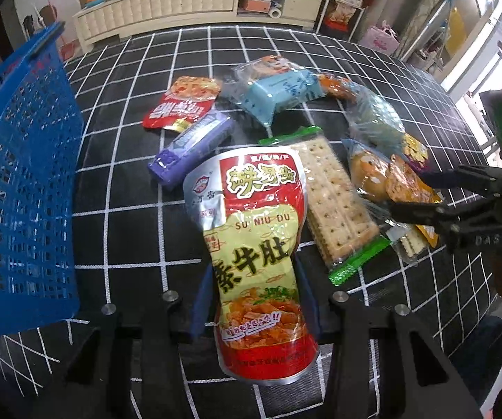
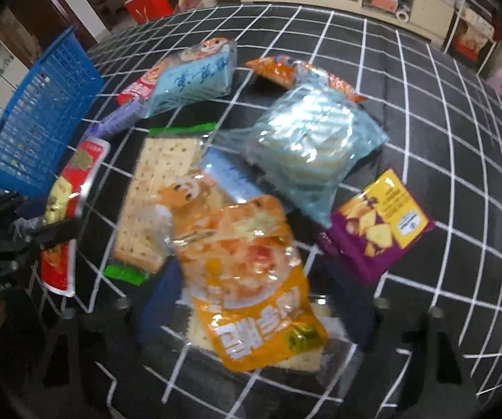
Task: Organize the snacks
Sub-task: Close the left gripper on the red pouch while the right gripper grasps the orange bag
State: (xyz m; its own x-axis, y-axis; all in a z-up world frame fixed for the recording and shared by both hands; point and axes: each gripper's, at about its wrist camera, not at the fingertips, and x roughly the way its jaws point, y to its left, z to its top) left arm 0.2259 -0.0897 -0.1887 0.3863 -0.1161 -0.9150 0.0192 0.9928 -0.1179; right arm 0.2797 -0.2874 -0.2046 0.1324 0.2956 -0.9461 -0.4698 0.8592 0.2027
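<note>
My left gripper (image 1: pixel 256 310) is shut on a red and yellow snack pouch (image 1: pixel 257 244) and holds it up over the checked cloth. The same pouch shows at the left in the right wrist view (image 2: pixel 66 209). My right gripper (image 2: pixel 251 317) is shut on an orange snack pack (image 2: pixel 251 279); it shows from the side in the left wrist view (image 1: pixel 383 206). A blue basket (image 1: pixel 17 181) stands at the left, also seen in the right wrist view (image 2: pixel 38 122). Loose snacks lie between: a cracker pack (image 1: pixel 334 202), a purple bar (image 1: pixel 191 146), a small red pouch (image 1: pixel 181 103), a light blue pack (image 1: pixel 275 90).
The black cloth with white grid lines (image 1: pixel 118 244) covers the table. A clear blue bag (image 2: pixel 313 139), a purple chip pack (image 2: pixel 376 223) and an orange wrapper (image 2: pixel 275 70) lie in the right wrist view. A white cabinet (image 1: pixel 167 3) stands behind the table.
</note>
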